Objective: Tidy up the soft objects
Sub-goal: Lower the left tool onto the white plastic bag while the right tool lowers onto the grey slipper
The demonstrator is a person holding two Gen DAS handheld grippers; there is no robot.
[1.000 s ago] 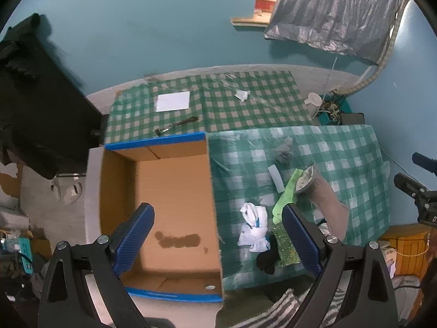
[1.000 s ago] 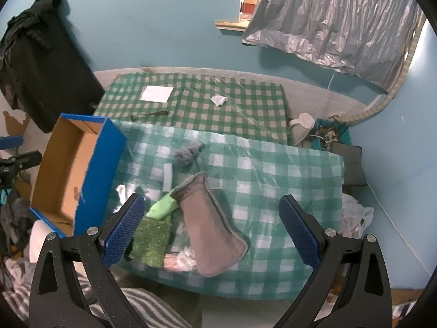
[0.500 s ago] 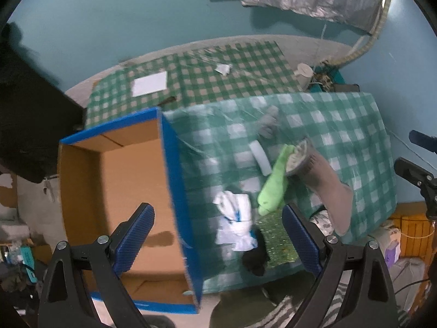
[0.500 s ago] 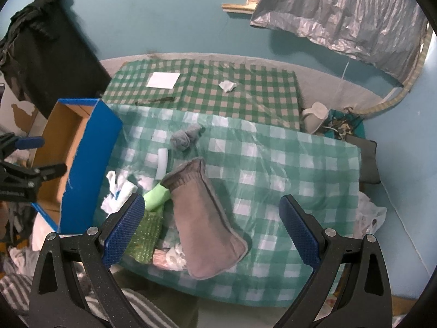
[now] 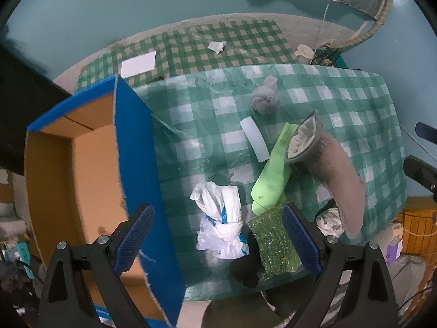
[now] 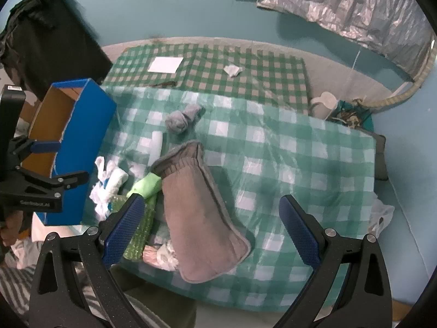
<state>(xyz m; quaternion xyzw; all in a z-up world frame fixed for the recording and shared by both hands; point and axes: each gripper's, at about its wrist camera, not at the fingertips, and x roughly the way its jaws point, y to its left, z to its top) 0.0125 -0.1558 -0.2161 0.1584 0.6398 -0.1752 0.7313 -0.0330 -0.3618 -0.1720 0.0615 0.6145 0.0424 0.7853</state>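
Sorting has not begun: from my remote seat I see the blue cardboard box (image 5: 136,147) standing empty at the table's edge, every soft item lying just beside it on the checked cloth (image 6: 286,147). My left gripper (image 5: 217,235) hangs wide and empty over the white plastic bag (image 5: 221,218) nearest the box; my right gripper (image 6: 210,227), equally wide, frames the grey mitt (image 6: 199,207) further from it. The green sponge (image 5: 273,237), lime sock (image 5: 273,169) and balled grey sock (image 5: 265,98) also wait.
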